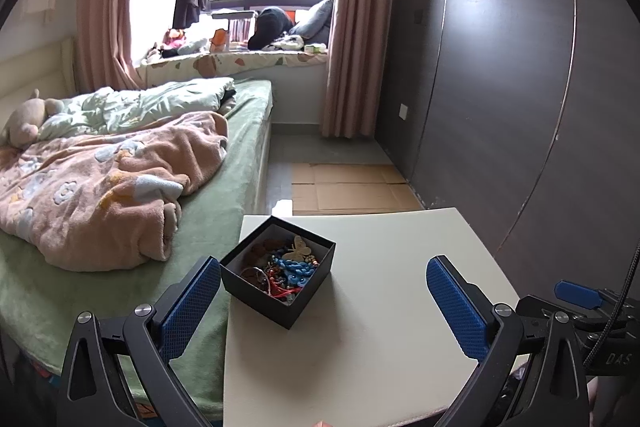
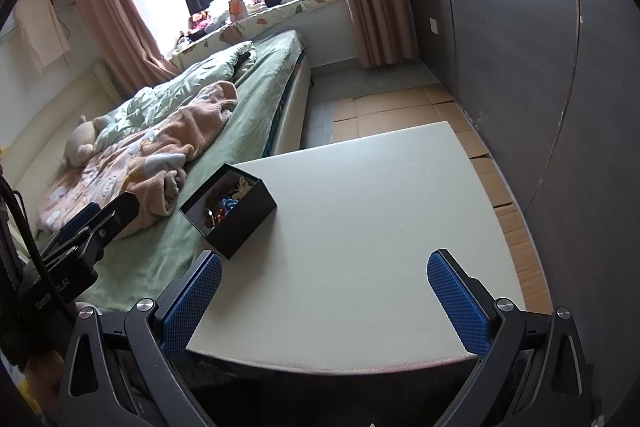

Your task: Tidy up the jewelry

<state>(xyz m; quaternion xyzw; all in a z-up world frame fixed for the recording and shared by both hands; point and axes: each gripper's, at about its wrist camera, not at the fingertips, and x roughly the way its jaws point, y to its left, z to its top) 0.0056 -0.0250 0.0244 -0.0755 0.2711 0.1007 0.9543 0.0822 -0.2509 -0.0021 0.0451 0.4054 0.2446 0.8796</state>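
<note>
In the left wrist view, the left gripper (image 1: 324, 291) has its two blue pads wide apart and holds nothing. The black box (image 1: 280, 277) stands on the white worktop (image 1: 384, 307), near its left edge and toward the far left corner. The box is open at the top. It lies in front of the gripper, a little left of the middle line, and its near left corner is just beside the left pad, but I cannot tell if they touch. Inside the box this view shows the jewelry (image 1: 286, 267) clearly: a blue chain, red and brown beads, and a pale butterfly piece (image 1: 301, 247) at the far side. At the right border a part of the right gripper (image 1: 580, 293) is seen, with one blue tip.

In the right wrist view, the right gripper (image 2: 325, 291) also has its pads wide apart, with nothing between them. Here the black box (image 2: 236, 215) is far and to the left of the gripper, well apart from the right pad. This view shows more of the worktop (image 2: 380, 219), and the right part of it is bare. The contents of the box are small here and hard to tell. Left of the worktop is the bed (image 2: 256, 107) with a pink blanket (image 2: 160, 163), and cardboard (image 2: 400, 107) lies on the floor behind.
</note>
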